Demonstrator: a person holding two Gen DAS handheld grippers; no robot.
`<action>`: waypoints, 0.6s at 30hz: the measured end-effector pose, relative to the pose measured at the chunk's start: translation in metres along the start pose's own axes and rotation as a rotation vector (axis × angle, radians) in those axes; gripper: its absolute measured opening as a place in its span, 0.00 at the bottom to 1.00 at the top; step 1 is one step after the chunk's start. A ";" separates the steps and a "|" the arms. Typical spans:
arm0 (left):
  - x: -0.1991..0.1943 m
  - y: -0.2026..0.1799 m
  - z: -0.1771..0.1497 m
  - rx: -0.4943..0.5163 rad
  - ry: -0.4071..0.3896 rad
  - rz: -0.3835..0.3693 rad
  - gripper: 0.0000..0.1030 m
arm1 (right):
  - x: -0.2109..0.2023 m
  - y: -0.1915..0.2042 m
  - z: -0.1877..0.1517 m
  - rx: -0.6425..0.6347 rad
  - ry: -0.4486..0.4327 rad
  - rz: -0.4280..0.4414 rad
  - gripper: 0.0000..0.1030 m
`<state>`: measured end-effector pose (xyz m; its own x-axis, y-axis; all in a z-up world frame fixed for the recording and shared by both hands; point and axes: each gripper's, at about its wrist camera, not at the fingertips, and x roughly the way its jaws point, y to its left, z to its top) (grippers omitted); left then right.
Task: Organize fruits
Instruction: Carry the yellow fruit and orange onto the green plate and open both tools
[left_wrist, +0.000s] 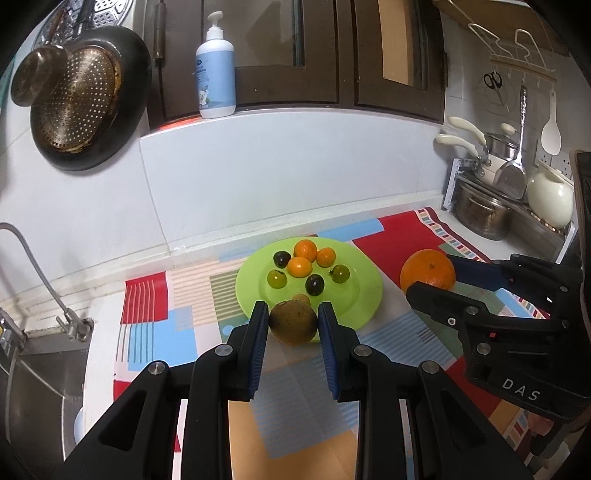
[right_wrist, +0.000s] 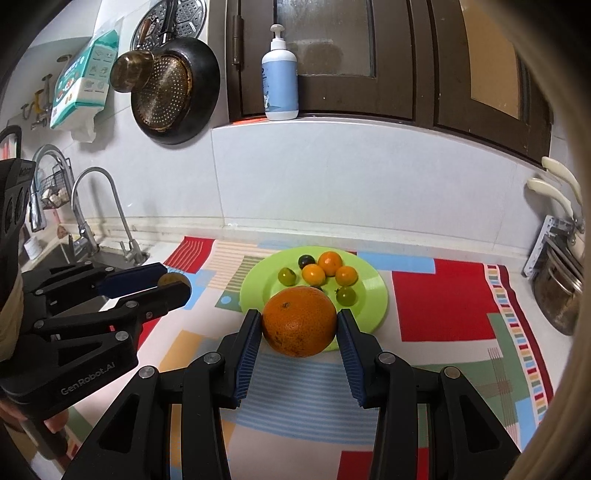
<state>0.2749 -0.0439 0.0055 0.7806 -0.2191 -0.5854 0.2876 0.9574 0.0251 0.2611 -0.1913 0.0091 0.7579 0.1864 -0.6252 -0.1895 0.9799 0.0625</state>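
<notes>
Green plate (left_wrist: 364, 295) sits mid-worktop on a patchwork mat (left_wrist: 406, 236) of red, blue and striped blocks. On the plate: three small oranges (left_wrist: 299, 266) bunched at centre; two dark plums (left_wrist: 314, 284), one at the far left and one nearer; two green fruits (left_wrist: 277, 278), one on either side.

Left tool (left_wrist: 293, 321): blue pads pinching a brownish-green round fruit (left_wrist: 293, 326), one pad against each flank. Fruit is over the plate's near rim; cannot tell whether it touches the plate or is held clear. A second, smaller brown lump shows just behind it.

Right tool (right_wrist: 300, 330): pads pressed to both sides of a large orange (right_wrist: 300, 321), held at the plate's near edge, in front of the small fruit. From the left wrist view the same orange sits to the right of the plate, above the red patch of mat.

Surroundings: pump bottle (left_wrist: 216, 66) on the ledge under dark cabinet doors; black pan with perforated strainer (left_wrist: 79, 103) hung on the left wall; sink and tap (right_wrist: 92, 206) at left; pots and hanging utensils (left_wrist: 517, 162) at right.
</notes>
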 end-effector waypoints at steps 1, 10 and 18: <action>0.003 0.000 0.002 0.001 0.001 -0.001 0.27 | 0.003 -0.001 0.002 0.000 0.000 0.000 0.42; 0.033 0.009 0.015 0.000 0.017 -0.001 0.27 | 0.029 -0.009 0.015 0.005 0.014 -0.001 0.42; 0.066 0.015 0.023 -0.004 0.041 -0.007 0.27 | 0.058 -0.019 0.019 0.020 0.038 0.001 0.42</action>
<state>0.3436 -0.0485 -0.0137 0.7551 -0.2177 -0.6184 0.2903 0.9568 0.0176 0.3202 -0.1976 -0.0133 0.7335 0.1853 -0.6540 -0.1774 0.9810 0.0789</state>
